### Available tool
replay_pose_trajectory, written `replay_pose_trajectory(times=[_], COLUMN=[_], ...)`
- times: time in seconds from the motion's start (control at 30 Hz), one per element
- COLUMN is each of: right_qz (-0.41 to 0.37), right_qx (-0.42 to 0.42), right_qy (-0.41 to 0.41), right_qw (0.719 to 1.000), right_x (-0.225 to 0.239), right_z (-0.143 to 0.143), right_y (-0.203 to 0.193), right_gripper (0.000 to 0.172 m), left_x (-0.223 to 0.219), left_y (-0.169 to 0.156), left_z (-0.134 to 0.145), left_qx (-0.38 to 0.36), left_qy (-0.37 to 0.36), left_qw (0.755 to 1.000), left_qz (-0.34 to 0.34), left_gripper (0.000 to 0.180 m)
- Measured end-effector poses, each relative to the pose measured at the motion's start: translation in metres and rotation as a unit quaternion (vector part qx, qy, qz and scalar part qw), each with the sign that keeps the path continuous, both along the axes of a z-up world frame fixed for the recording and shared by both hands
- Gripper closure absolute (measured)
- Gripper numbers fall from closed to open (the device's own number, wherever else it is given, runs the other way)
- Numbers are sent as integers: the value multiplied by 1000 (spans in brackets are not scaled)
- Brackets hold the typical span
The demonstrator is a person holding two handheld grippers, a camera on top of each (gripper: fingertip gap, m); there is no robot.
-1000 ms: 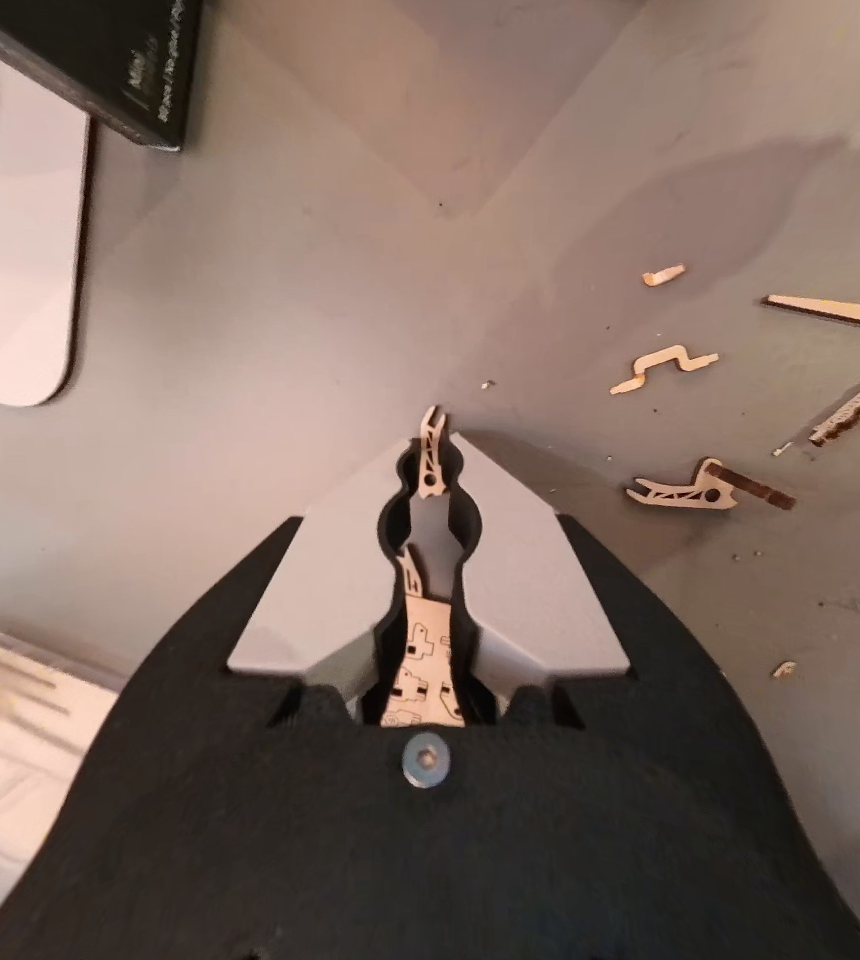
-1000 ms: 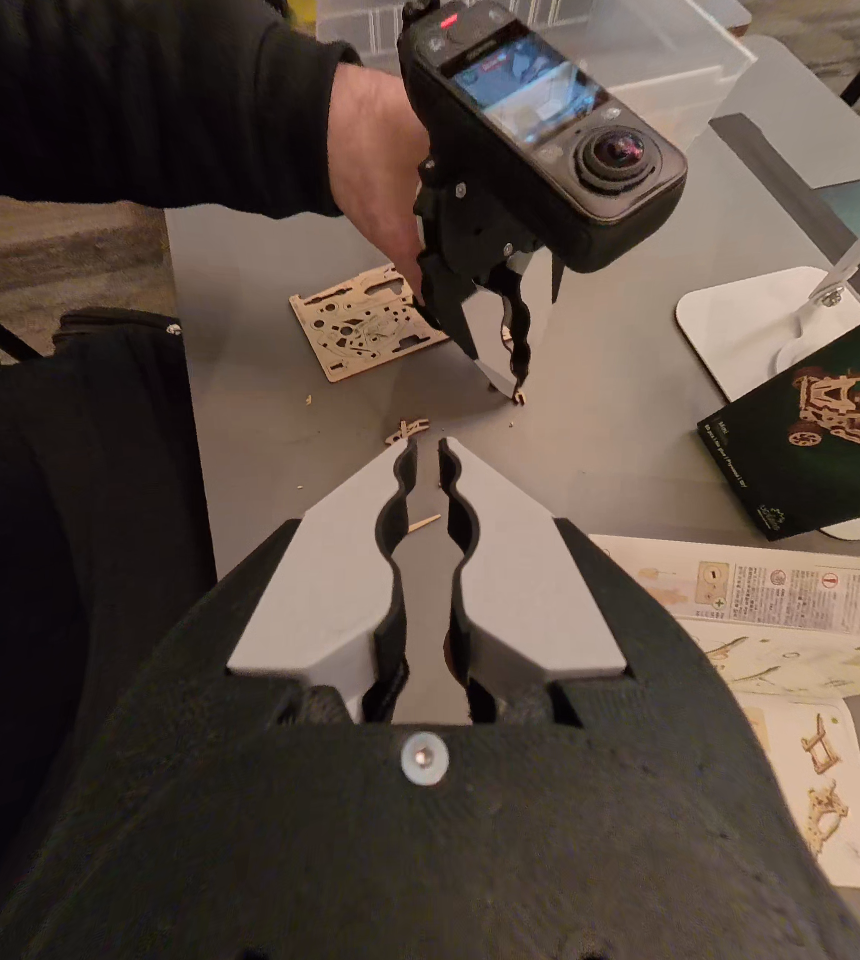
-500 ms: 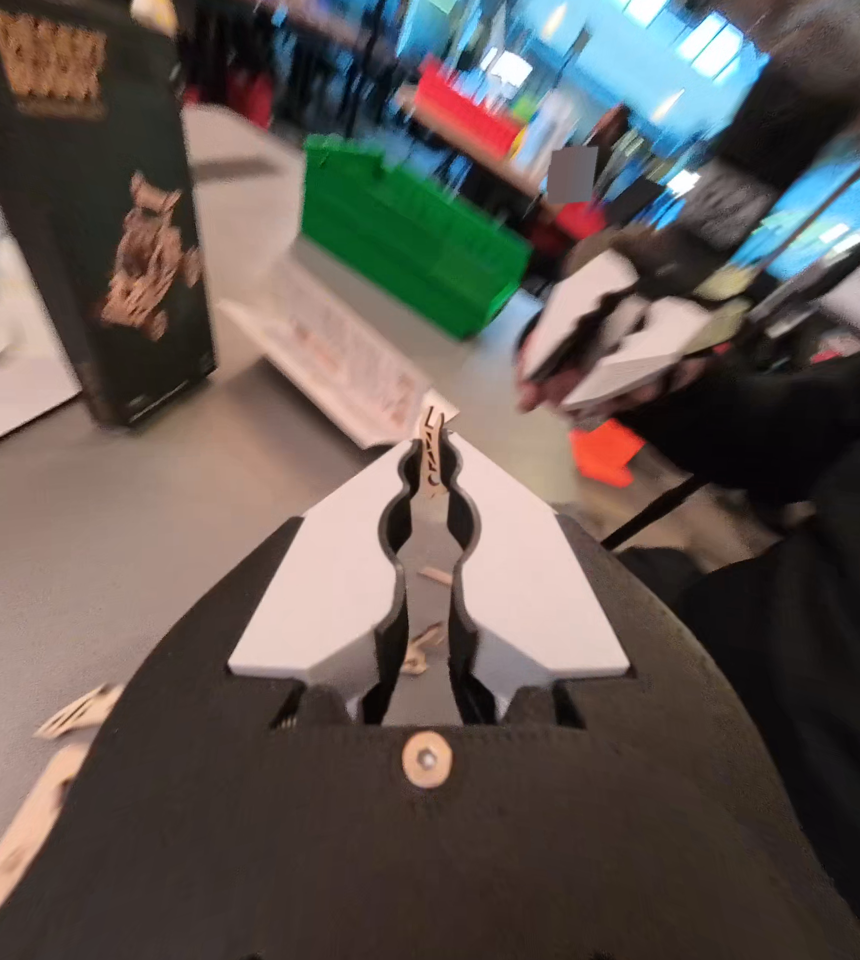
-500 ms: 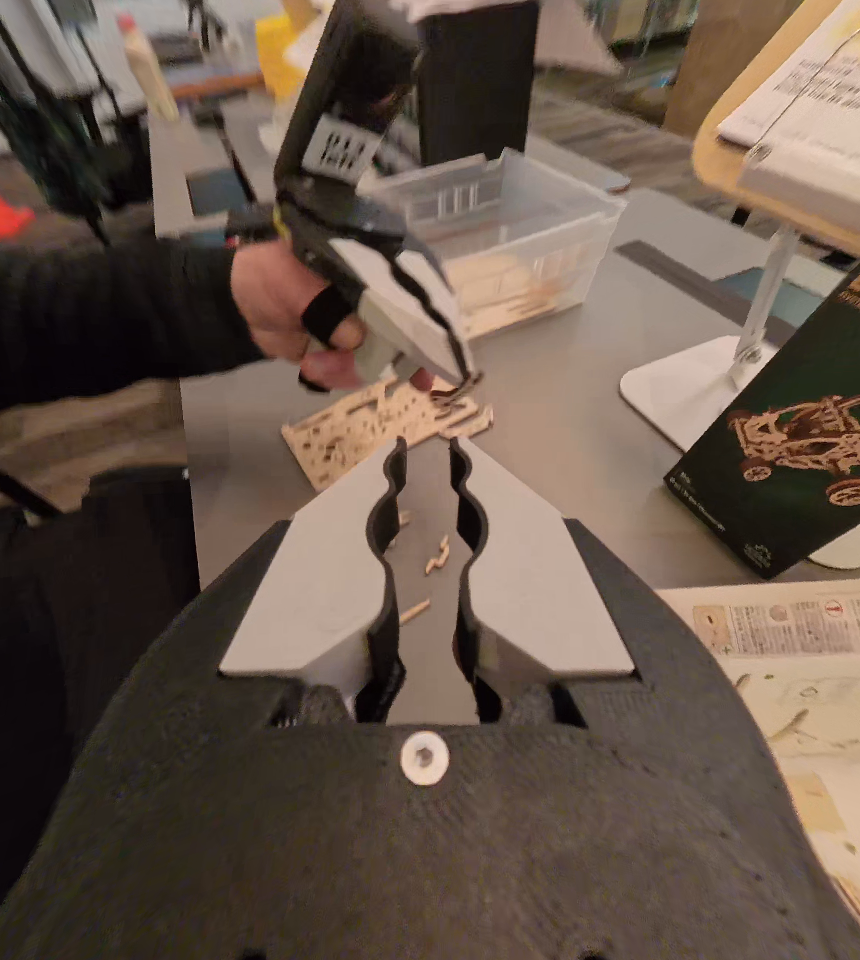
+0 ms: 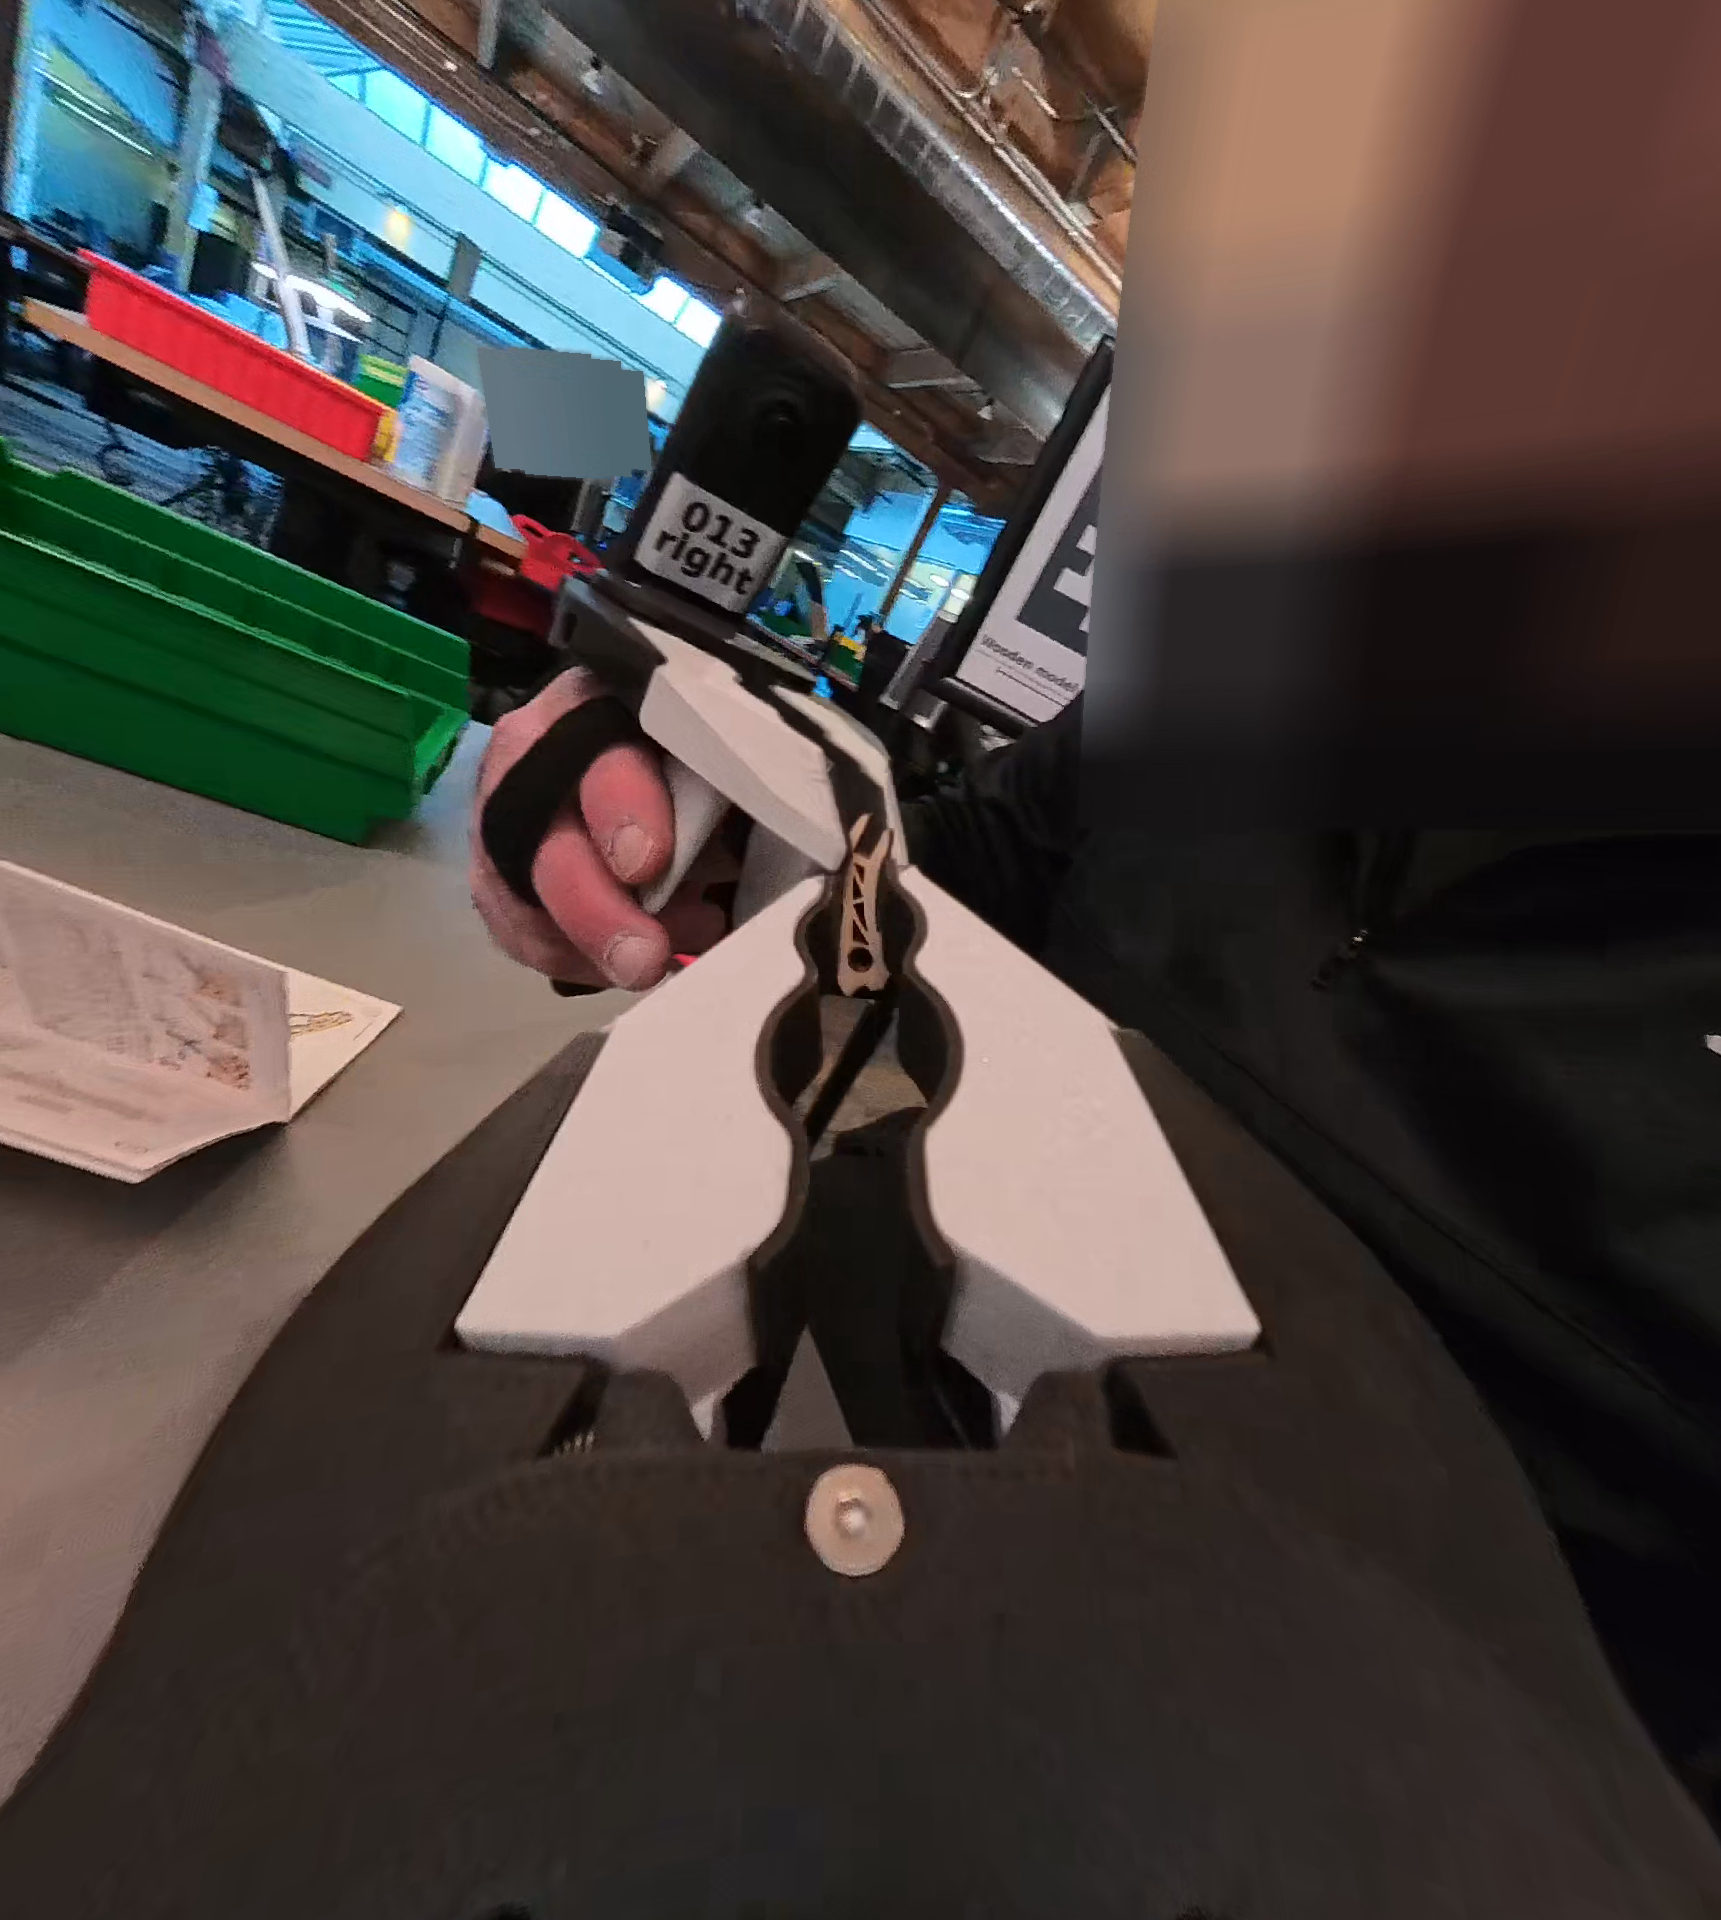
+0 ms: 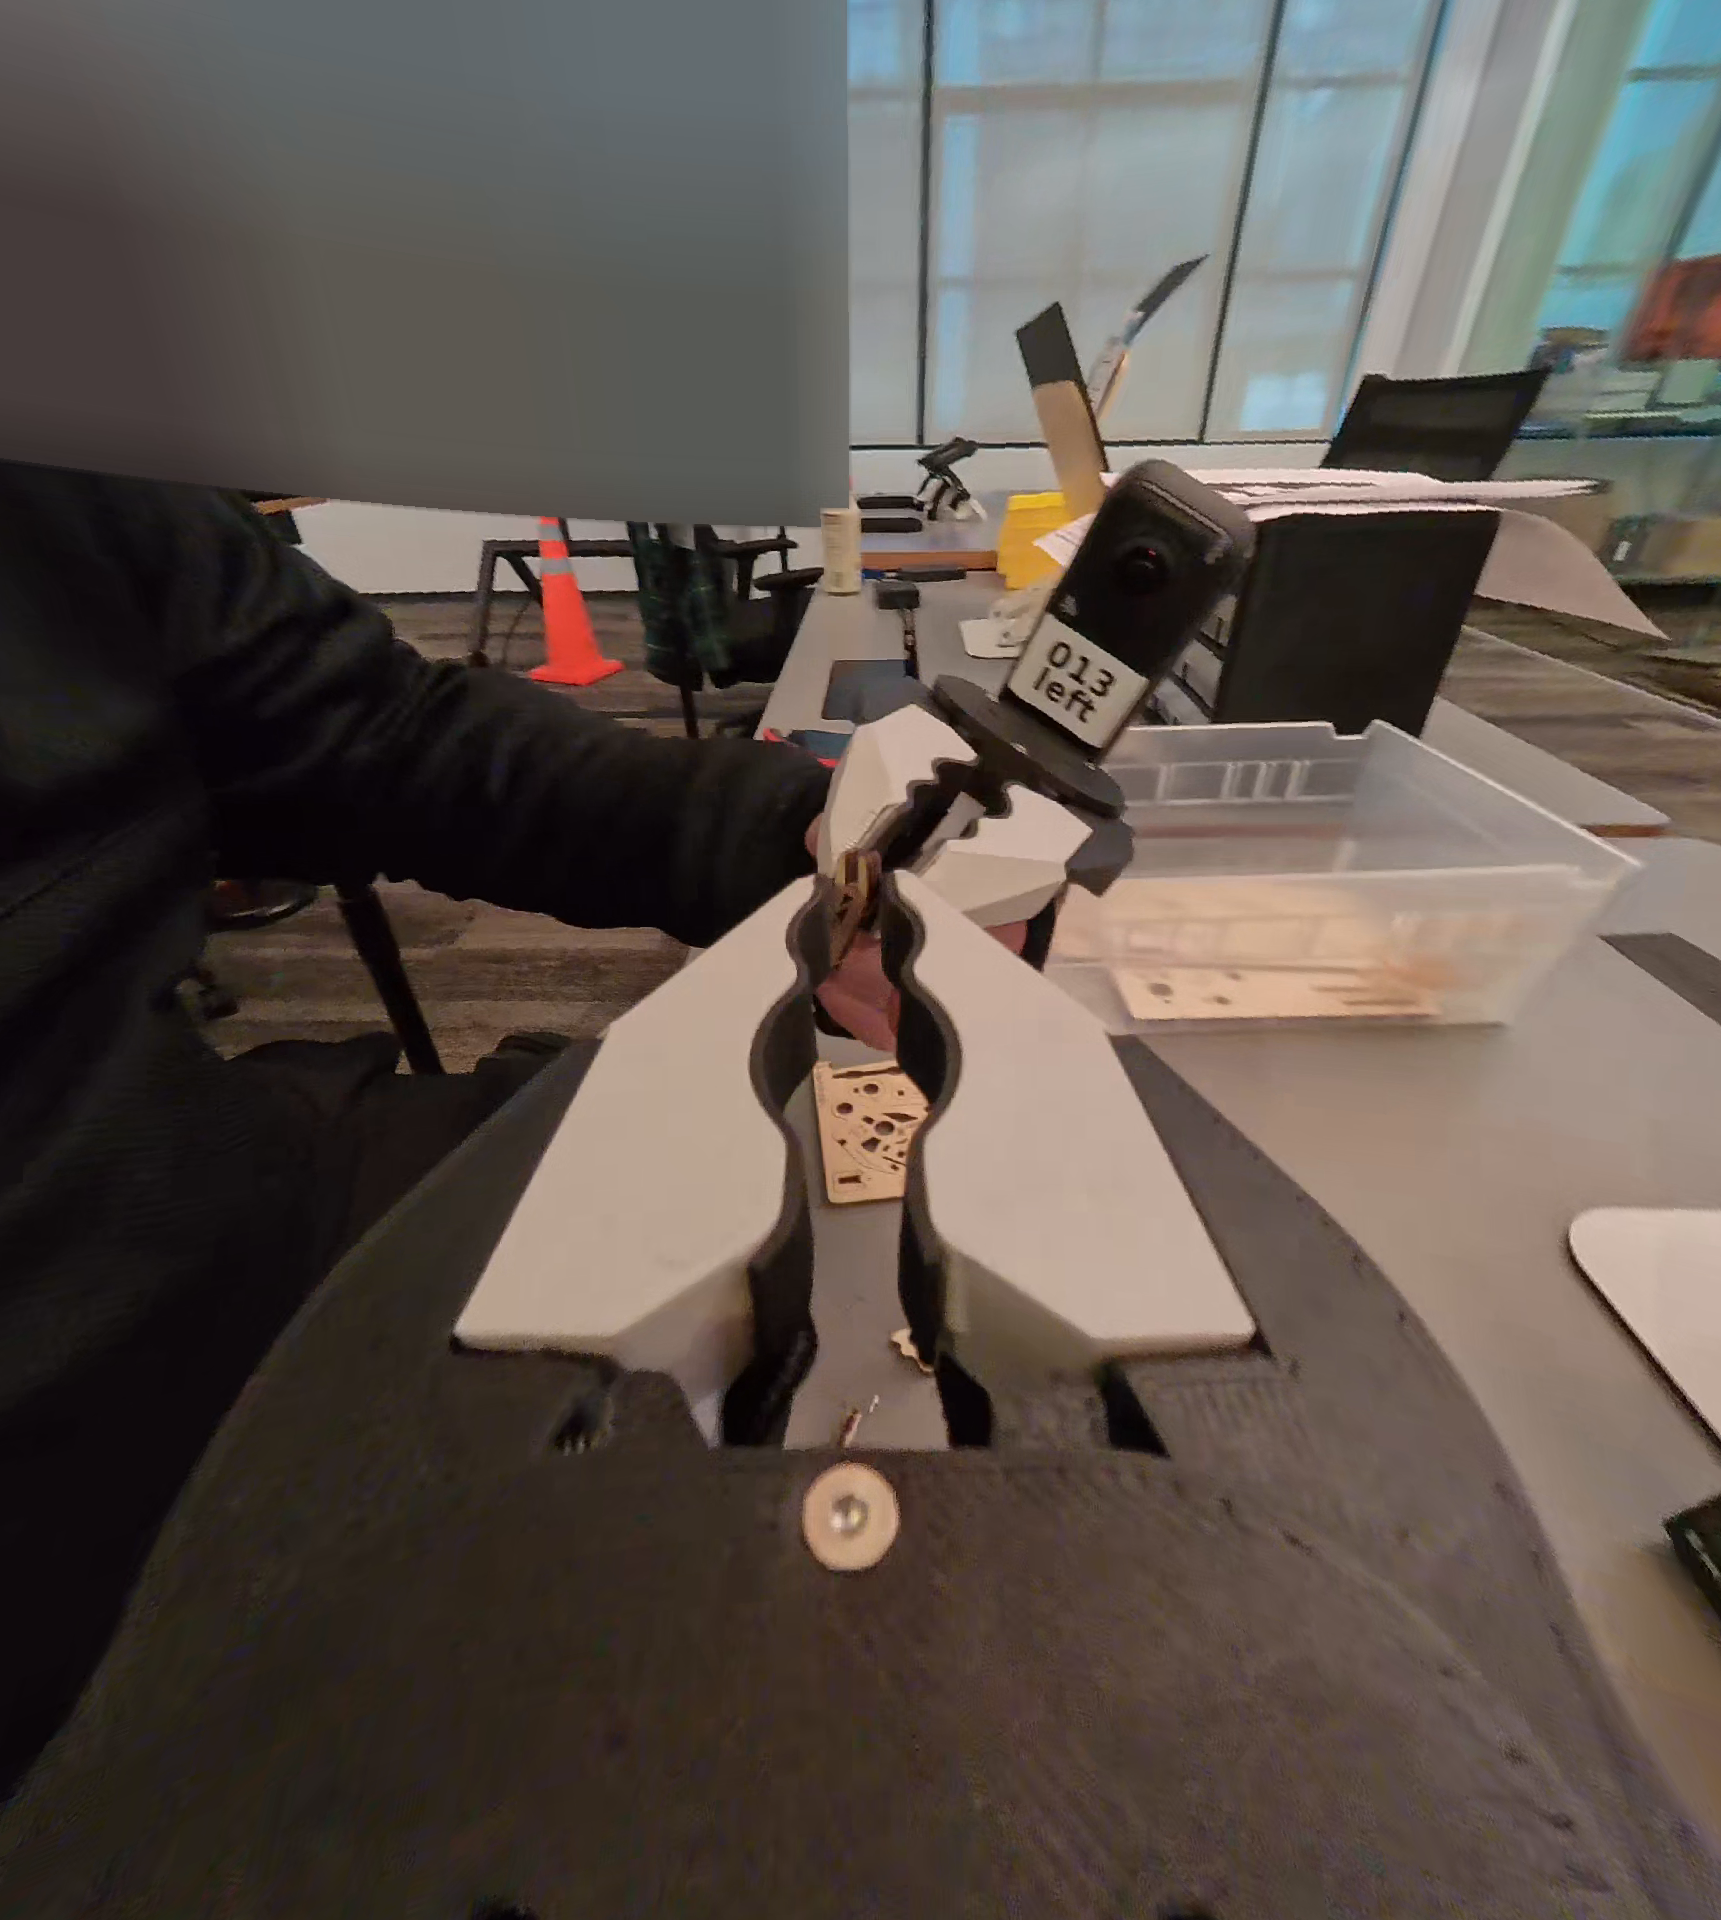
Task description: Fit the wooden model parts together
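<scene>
in the left wrist view, going left to right: green bins point(image 5: 160, 623) at the back, a paper sheet point(image 5: 108, 1018) on the grey table point(image 5: 56, 1299), then a hand point(image 5: 565, 842) gripping the right gripper point(image 5: 861, 821), which comes in from above to meet the left gripper point(image 5: 861, 904) at the tips. the left tongs are clenched on a small pale wooden part point(image 5: 861, 904), a thin laser-cut strut with a lattice cut-out and a round hole near its lower end. its pads press on both flat edges, and the top of the part pokes out past the tips.

in the right wrist view the same meeting shows from the other side: a dark sleeve point(image 6: 368, 748) at left, the part point(image 6: 848, 899) in the middle, the left gripper point(image 6: 861, 852) just behind it, a clear tub point(image 6: 1355, 873) at right. the right tongs stand around the free end of the part with their tips narrowed; whether the pads already press on it i cannot tell. a cut-out wooden sheet point(image 6: 866, 1132) lies on the table below.

the part looks very light, stiff across its face, but brittle at the thin lattice ribs. it is probably safest taken at the solid end near the hole or along the outer edges, flat between the pads, with a gentle squeeze; twisting between the two tongs could snap it.
</scene>
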State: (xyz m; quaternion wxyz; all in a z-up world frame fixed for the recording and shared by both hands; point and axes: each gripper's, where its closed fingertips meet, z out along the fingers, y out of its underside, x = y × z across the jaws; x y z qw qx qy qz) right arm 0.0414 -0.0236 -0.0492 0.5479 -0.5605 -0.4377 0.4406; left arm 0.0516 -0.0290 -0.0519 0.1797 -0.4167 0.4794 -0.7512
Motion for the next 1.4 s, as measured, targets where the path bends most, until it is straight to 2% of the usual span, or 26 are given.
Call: replay_pose_trajectory(times=[0.17, 0.3, 0.4, 0.47, 0.57, 0.73, 0.83, 0.9, 0.97, 1.07, 1.17, 1.23, 1.33, 1.4], right_qz=[6, -42, -87, -105, -127, -145, -150, -150, -134, -114, -86, -73, -93, -139], right_qx=[-11, -18, -26, -48, -78, -76, -72, -69, -72, -78, -84, -82, -64, -31], right_qy=[19, 38, 28, 47, 94, 99, 98, 97, 99, 92, 86, 84, 59, 38], right_qw=[1000, 998, 995, 992, 984, 982, 981, 981, 983, 986, 989, 990, 992, 989], right_x=[2, 16, 25, 30, 36, 31, 28, 27, 25, 21, 14, 9, 10, 17], right_z=[5, 12, 7, 6, 8, 4, 4, 5, 8, 9, 9, 10, 6, 6], right_y=[2, 15, 22, 24, 27, 24, 22, 21, 16, 10, 2, -2, 1, 9], right_gripper=[167, 167, 167, 168, 167, 167, 167, 169, 169, 158, 161, 170, 171, 171], left_x=[2, 7, 3, 5, 10, 22, 25, 24, 21, 16, 15, 16, 18, 18], left_y=[3, 27, 27, 32, 35, 17, 18, 20, 11, 2, -7, -9, -4, 14], left_z=[4, 2, -3, -9, -6, -17, -15, -16, -11, 0, -3, -4, -9, -17], left_qx=[-19, -8, 68, 135, 175, 209, 198, 199, 181, 155, 145, 129, 116, 123], left_qy=[-7, 12, 38, 71, 75, 101, 96, 93, 77, 47, 46, 45, 61, 95], left_qw=[1000, 998, 990, 973, 951, 941, 940, 939, 952, 967, 976, 981, 981, 968], left_qz=[-14, 63, 114, 175, 242, 246, 260, 264, 235, 197, 153, 134, 142, 197], left_gripper=[172, 163, 152, 152, 152, 155, 177, 179, 179, 179, 179, 179, 175, 150])
